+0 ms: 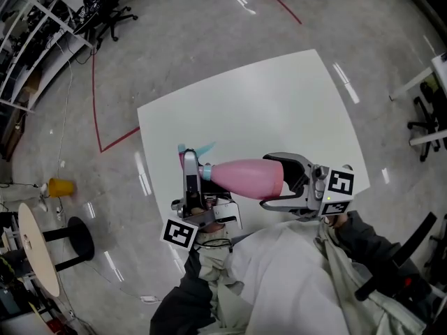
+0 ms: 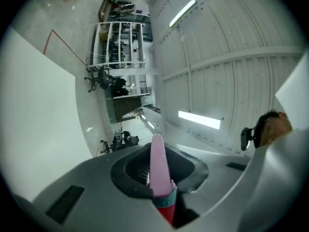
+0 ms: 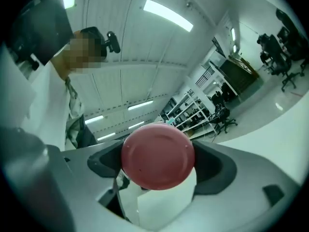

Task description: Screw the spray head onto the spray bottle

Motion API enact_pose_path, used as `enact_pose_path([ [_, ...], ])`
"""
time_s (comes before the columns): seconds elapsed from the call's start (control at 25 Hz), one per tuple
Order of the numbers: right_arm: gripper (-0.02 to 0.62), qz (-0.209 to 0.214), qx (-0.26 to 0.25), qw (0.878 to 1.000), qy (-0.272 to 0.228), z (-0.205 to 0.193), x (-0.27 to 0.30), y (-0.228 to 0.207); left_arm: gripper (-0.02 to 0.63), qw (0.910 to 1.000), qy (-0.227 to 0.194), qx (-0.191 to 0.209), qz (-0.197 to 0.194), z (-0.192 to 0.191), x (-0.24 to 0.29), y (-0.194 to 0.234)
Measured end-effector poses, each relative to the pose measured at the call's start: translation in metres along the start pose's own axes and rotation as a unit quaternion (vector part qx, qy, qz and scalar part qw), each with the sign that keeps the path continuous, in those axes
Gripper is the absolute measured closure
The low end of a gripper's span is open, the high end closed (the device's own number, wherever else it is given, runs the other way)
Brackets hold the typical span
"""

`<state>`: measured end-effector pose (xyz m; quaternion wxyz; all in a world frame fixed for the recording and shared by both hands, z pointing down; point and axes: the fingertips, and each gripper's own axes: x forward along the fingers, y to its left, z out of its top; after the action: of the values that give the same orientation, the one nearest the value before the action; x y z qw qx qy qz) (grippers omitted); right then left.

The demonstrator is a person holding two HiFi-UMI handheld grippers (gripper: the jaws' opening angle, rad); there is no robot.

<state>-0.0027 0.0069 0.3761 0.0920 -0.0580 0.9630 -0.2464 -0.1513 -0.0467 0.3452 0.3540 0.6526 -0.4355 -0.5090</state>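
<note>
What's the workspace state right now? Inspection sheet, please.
surface: white table, glossy.
job's things: pink spray bottle held level over the table's near edge; spray head at its neck, left end; how far it is threaded cannot be told.
clutter: nothing seen on the table.
grippers: left gripper shut on the spray head; right gripper shut on the bottle's base end.
cables: dark cable looped below the left gripper.
surroundings: floor with red tape line, yellow object, office chairs, shelving.

Lab or workshop, probably — metal racks point(image 1: 28, 40), office chairs point(image 1: 112, 16) (red floor tape point(image 1: 93, 96)).
</note>
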Motion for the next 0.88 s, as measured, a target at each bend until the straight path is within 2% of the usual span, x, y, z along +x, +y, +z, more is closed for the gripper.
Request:
enact_pose_path([
  [0.04,0.189,0.005,0.053,0.999,-0.010,0.001,-0.001,-0.003,0.531,0.9997,-0.002,0.006,-0.023,0.001,0.000,-0.007],
  [0.08,0.189,0.016,0.133,0.991,-0.027,0.003,-0.001,-0.008,0.531,0.9986,-0.002,0.016,-0.050,0.002,0.001,-0.016],
  [0.12,0.189,0.032,0.233,0.971,-0.048,0.004,-0.002,-0.014,0.531,0.9966,0.003,0.033,-0.075,0.003,0.002,-0.025],
  [0.16,0.189,0.049,0.334,0.938,-0.074,0.006,-0.001,-0.019,0.531,0.9942,0.014,0.052,-0.092,0.001,0.004,-0.033],
  [0.2,0.189,0.062,0.415,0.902,-0.103,0.008,0.000,-0.023,0.531,0.9922,0.026,0.071,-0.099,-0.001,0.006,-0.038],
  [0.24,0.189,0.069,0.459,0.876,-0.127,0.009,0.001,-0.025,0.531,0.9913,0.034,0.084,-0.096,-0.003,0.009,-0.040],
  [0.28,0.189,0.068,0.464,0.872,-0.139,0.008,0.000,-0.026,0.531,0.9919,0.035,0.086,-0.086,-0.004,0.012,-0.038],
  [0.32,0.189,0.059,0.436,0.887,-0.139,0.006,-0.003,-0.025,0.531,0.9938,0.030,0.078,-0.073,-0.003,0.013,-0.035],
  [0.36,0.189,0.045,0.385,0.912,-0.134,0.005,-0.007,-0.024,0.531,0.9963,0.017,0.061,-0.058,0.001,0.012,-0.028],
  [0.44,0.189,0.013,0.255,0.960,-0.119,0.010,-0.014,-0.020,0.531,0.9994,-0.024,0.005,-0.023,0.018,0.005,-0.010],
  [0.48,0.187,-0.006,0.176,0.979,-0.105,0.014,-0.016,-0.018,0.531,0.9985,-0.046,-0.028,-0.003,0.026,0.000,0.000],
  [0.52,0.187,-0.027,0.086,0.992,-0.083,0.017,-0.016,-0.014,0.531,0.9961,-0.062,-0.060,0.016,0.031,-0.003,0.010],
  [0.56,0.187,-0.048,-0.015,0.997,-0.051,0.018,-0.014,-0.010,0.531,0.9931,-0.071,-0.086,0.035,0.033,-0.005,0.020],
  [0.6,0.187,-0.070,-0.120,0.990,-0.014,0.016,-0.009,-0.006,0.531,0.9904,-0.074,-0.105,0.052,0.031,-0.007,0.027],
  [0.64,0.187,-0.092,-0.218,0.971,0.022,0.013,-0.004,-0.001,0.531,0.9884,-0.070,-0.116,0.068,0.027,-0.008,0.032],
  [0.68,0.187,-0.112,-0.297,0.947,0.049,0.009,0.000,0.001,0.531,0.9873,-0.062,-0.121,0.082,0.020,-0.008,0.035],
  [0.72,0.187,-0.125,-0.353,0.925,0.065,0.008,0.003,0.004,0.531,0.9871,-0.052,-0.120,0.092,0.014,-0.008,0.036],
  [0.76,0.187,-0.128,-0.384,0.911,0.073,0.007,0.004,0.006,0.531,0.9876,-0.041,-0.117,0.096,0.008,-0.008,0.035],
  [0.8,0.187,-0.124,-0.391,0.909,0.077,0.007,0.005,0.008,0.531,0.9887,-0.033,-0.113,0.092,0.003,-0.007,0.033],
  [0.84,0.187,-0.118,-0.371,0.918,0.079,0.007,0.003,0.008,0.531,0.9905,-0.028,-0.107,0.082,0.001,-0.006,0.029],
  [0.88,0.187,-0.115,-0.328,0.935,0.077,0.007,0.001,0.005,0.531,0.9930,-0.025,-0.095,0.065,0.000,-0.005,0.023],
])
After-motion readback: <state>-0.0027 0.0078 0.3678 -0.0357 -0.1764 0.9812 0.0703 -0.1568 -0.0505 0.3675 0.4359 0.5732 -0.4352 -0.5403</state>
